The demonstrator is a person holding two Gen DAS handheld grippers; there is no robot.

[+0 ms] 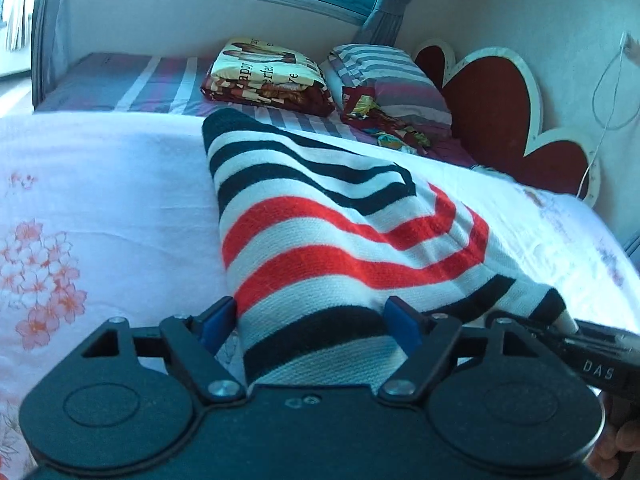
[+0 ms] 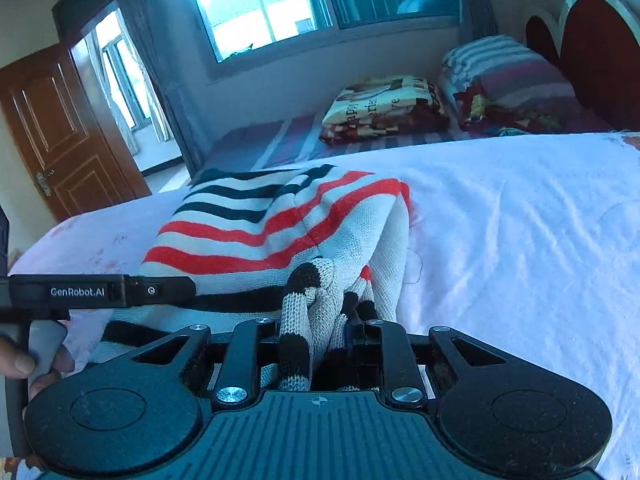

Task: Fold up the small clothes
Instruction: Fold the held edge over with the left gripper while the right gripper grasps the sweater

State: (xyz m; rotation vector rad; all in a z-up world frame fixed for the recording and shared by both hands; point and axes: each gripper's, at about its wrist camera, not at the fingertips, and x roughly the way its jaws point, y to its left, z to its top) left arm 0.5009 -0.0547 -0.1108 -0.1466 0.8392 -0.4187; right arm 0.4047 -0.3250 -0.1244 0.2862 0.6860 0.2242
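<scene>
A small knitted sweater (image 1: 320, 232) with black, red and white stripes lies on the white floral bed sheet (image 1: 100, 200). My left gripper (image 1: 310, 320) is wide open, its blue-padded fingers (image 1: 400, 316) on either side of the sweater's near edge, with cloth draped between them. My right gripper (image 2: 320, 332) is shut on a bunched part of the same sweater (image 2: 280, 220), a striped fold sticking up between the fingers. The right gripper's body also shows at the lower right of the left wrist view (image 1: 600, 360).
A folded patterned blanket (image 1: 264, 76) and a striped pillow (image 1: 392, 76) lie at the far side of the bed. A red heart-shaped headboard (image 1: 500, 112) stands at the right. A window and curtains are behind; a brown door (image 2: 60, 128) is at the left.
</scene>
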